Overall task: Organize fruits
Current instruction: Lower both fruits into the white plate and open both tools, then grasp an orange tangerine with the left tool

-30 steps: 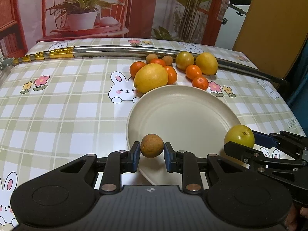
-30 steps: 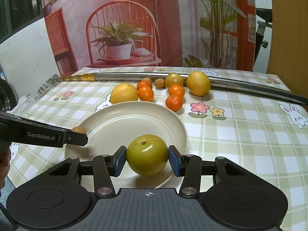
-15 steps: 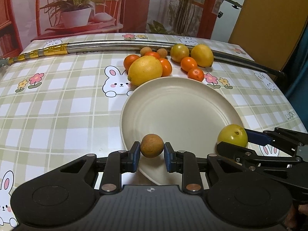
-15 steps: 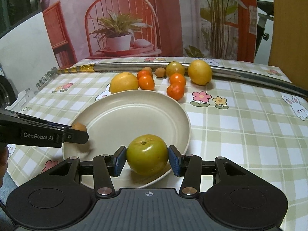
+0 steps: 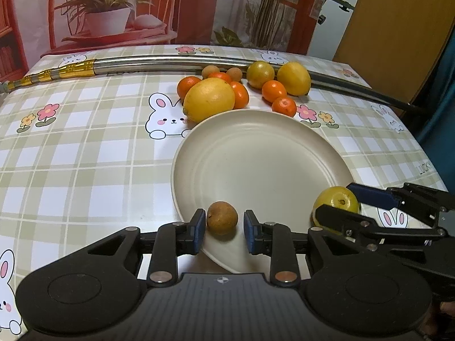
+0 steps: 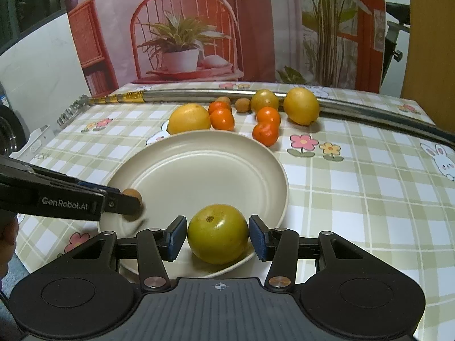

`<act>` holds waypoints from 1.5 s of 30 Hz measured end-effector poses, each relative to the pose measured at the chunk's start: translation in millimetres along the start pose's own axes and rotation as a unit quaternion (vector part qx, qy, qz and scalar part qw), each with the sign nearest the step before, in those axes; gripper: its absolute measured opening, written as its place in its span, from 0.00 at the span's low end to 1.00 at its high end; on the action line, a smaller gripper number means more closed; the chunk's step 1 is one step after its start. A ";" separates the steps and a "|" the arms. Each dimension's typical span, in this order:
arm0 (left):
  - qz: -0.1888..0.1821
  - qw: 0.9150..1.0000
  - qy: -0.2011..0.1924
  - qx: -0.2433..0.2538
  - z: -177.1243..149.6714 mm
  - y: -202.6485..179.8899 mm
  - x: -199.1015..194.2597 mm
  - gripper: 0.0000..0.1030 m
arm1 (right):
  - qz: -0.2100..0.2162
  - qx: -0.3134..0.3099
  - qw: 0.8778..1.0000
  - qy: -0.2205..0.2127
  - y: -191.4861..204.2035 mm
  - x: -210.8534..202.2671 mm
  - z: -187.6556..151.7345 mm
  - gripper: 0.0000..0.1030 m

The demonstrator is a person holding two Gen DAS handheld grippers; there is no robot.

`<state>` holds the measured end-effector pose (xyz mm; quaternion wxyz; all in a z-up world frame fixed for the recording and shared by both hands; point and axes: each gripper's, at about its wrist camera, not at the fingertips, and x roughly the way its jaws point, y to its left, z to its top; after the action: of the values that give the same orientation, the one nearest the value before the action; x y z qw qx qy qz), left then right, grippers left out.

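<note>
Left tool [image 5: 222,226]: fingers apart, visible gap on both sides of the small brown fruit [image 5: 222,218], which sits on the near-left edge of the plate [image 5: 256,130]. Right tool [image 6: 218,237]: fingers likewise spread, small gaps either side of the green-yellow fruit [image 6: 218,233], resting on the plate's near rim. Both look freshly set down, so the step in hand reads as release and withdrawal. To do it well: draw each tool straight back toward the near side, fingers kept wide and level, so neither pad nudges a round fruit; both sit close to the rim and could roll off onto the worktop [image 5: 71,153]. Watch the two tools against each other, as they are near. Count, far side of plate, left to right: one large yellow lemon-like fruit [image 5: 209,99] touching the plate's far rim; five small oranges [image 5: 273,90]; two small brown fruits [image 5: 234,73]; one greenish round fruit [image 5: 260,70]; one further yellow fruit [image 5: 293,78]. On the plate: two. One long metal rod [image 5: 170,64] lies along the far edge.
</note>
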<state>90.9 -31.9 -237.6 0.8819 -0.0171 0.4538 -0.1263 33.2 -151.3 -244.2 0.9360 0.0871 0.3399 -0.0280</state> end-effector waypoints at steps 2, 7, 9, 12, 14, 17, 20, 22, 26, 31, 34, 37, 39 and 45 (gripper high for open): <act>-0.001 1.000 -0.009 -0.002 0.8 1.8 -4.1 0.33 | -0.001 -0.002 1.000 -0.010 -1.0 -3.4 2.2 0.47; -0.012 0.999 -0.037 -0.018 10.9 9.0 -20.4 0.33 | -0.010 -0.009 0.999 -0.036 -3.8 -13.7 13.2 0.47; -0.014 0.998 -0.051 -0.027 18.4 14.8 -28.9 0.33 | -0.017 -0.011 0.999 -0.049 -8.0 -18.3 20.6 0.47; -0.010 0.997 -0.069 -0.039 30.2 25.5 -41.0 0.33 | -0.028 -0.010 0.997 -0.068 -16.8 -25.3 33.5 0.47; -0.006 0.996 -0.079 -0.049 38.6 33.6 -48.3 0.33 | -0.035 -0.007 0.996 -0.080 -24.3 -30.0 42.4 0.47; -0.002 0.994 -0.092 -0.062 51.0 47.3 -59.1 0.33 | -0.046 -0.002 0.994 -0.098 -36.1 -35.1 55.0 0.47; 0.001 0.992 -0.103 -0.068 60.3 59.3 -67.6 0.33 | -0.055 0.009 0.992 -0.110 -48.3 -38.4 65.5 0.47; 0.005 0.992 -0.105 -0.069 66.6 67.4 -68.6 0.33 | -0.059 0.020 0.992 -0.113 -55.7 -38.1 72.2 0.47; 0.024 0.993 -0.099 -0.065 74.9 79.0 -60.5 0.33 | -0.052 0.067 0.990 -0.110 -70.6 -31.1 83.0 0.47; 0.008 0.994 -0.081 -0.074 87.6 94.2 -39.7 0.33 | -0.058 0.084 0.990 -0.094 -76.4 -12.2 90.0 0.47; 0.012 0.995 -0.075 -0.058 92.9 93.7 -23.4 0.33 | -0.061 0.082 0.991 -0.084 -75.4 1.0 91.8 0.47; 0.020 0.997 -0.064 -0.031 103.5 85.5 -1.9 0.33 | -0.063 0.086 0.992 -0.073 -75.3 12.9 93.6 0.47; 0.019 0.998 -0.059 -0.022 110.9 81.8 10.2 0.33 | -0.060 0.090 0.992 -0.069 -75.6 18.7 95.0 0.47; -0.023 0.998 -0.020 -0.049 137.2 80.2 48.1 0.33 | -0.062 0.093 0.992 -0.061 -81.6 35.7 101.0 0.47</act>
<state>244.7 22.6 -206.8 0.8860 -0.0734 0.4409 -0.1234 115.3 -249.7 -202.8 0.9391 0.1508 0.2830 -0.1232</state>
